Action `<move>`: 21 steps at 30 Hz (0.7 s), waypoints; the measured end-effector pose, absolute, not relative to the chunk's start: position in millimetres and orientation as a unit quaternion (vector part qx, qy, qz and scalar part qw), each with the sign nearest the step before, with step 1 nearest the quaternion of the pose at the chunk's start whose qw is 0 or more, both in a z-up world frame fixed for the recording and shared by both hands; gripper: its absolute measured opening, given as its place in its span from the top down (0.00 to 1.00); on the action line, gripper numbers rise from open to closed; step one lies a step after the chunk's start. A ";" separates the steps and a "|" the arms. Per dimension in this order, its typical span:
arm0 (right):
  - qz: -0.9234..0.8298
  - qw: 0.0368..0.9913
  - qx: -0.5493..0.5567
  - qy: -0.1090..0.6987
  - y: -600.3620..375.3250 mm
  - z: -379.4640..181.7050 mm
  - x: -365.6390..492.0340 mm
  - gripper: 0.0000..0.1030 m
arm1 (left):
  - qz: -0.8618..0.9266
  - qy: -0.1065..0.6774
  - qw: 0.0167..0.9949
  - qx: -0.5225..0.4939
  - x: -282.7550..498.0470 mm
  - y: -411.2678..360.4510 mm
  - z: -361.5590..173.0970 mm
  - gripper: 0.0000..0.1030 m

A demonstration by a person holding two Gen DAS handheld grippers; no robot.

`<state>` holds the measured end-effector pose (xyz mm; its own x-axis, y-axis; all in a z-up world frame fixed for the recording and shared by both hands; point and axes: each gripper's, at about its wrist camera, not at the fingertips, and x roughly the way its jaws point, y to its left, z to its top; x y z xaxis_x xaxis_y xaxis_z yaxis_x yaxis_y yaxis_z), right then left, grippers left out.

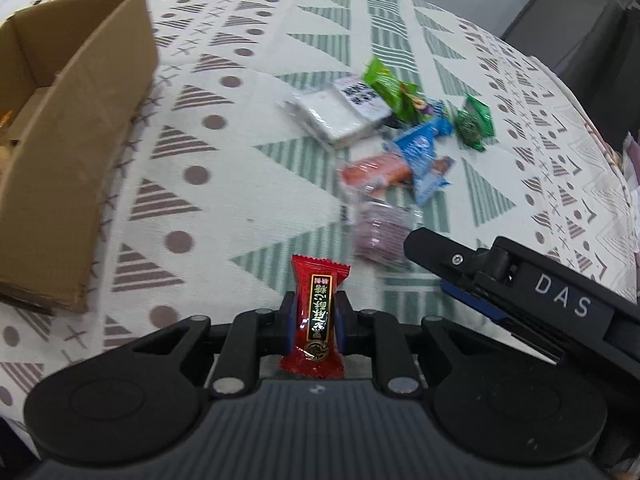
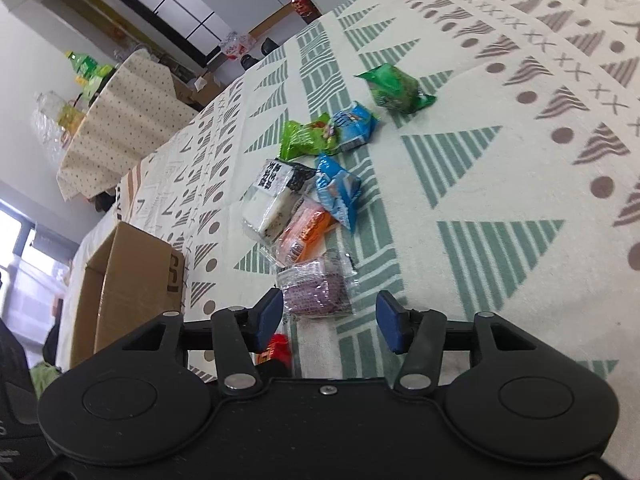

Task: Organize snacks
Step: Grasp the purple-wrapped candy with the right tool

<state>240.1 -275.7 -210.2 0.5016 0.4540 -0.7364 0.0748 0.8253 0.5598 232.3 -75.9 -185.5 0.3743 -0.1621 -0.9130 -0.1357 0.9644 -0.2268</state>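
Red candy (image 1: 315,316) upright, clamped in left gripper (image 1: 314,320). Right gripper (image 2: 328,320) jaws apart, just short of purple packet (image 2: 316,292). Cardboard box (image 1: 80,152) left, on patterned cloth (image 1: 240,208).

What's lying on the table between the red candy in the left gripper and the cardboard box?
Nothing. In the left wrist view, only bare patterned tablecloth separates the red candy, shut in the left gripper, from the cardboard box.

Black plastic left gripper (image 1: 314,318) and right gripper (image 2: 329,316), blue-padded fingers (image 2: 390,326), silver pivot screws behind them, ribbed grey housing, white "DAS" lettering alongside.
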 end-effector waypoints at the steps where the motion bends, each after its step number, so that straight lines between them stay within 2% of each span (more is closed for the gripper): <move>1: 0.114 0.825 0.266 0.485 -272.4 -210.4 241.0 0.43 | -0.004 0.559 0.818 -0.134 232.4 -72.2 -185.4 0.83; 3: 0.114 0.832 0.254 0.480 -266.0 -210.3 242.6 0.39 | 0.004 0.557 0.819 -0.139 232.7 -64.8 -185.0 0.83; 13: 0.110 0.846 0.220 0.472 -241.5 -216.9 253.1 0.38 | 0.026 0.547 0.824 -0.144 233.7 -39.8 -178.8 0.83; 15: 0.108 0.847 0.206 0.478 -237.5 -218.6 252.4 0.48 | 0.030 0.544 0.826 -0.145 233.6 -36.3 -177.1 0.83; 16: 0.109 0.846 0.202 0.481 -237.3 -218.9 251.5 0.58 | 0.031 0.542 0.827 -0.146 233.1 -35.0 -175.9 0.83; 17: 0.111 0.843 0.210 0.483 -239.5 -219.1 250.8 0.63 | 0.032 0.540 0.828 -0.146 233.0 -34.2 -174.6 0.83; 21: 0.115 0.840 0.228 0.479 -245.8 -210.4 246.4 0.67 | 0.029 0.529 0.835 -0.149 230.6 -32.5 -163.9 0.83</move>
<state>246.4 -245.8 -210.4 0.5145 0.4114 -0.7524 0.0251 0.8698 0.4927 230.6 -32.5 -163.9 0.4380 -0.1095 -0.8923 -0.2058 0.9540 -0.2181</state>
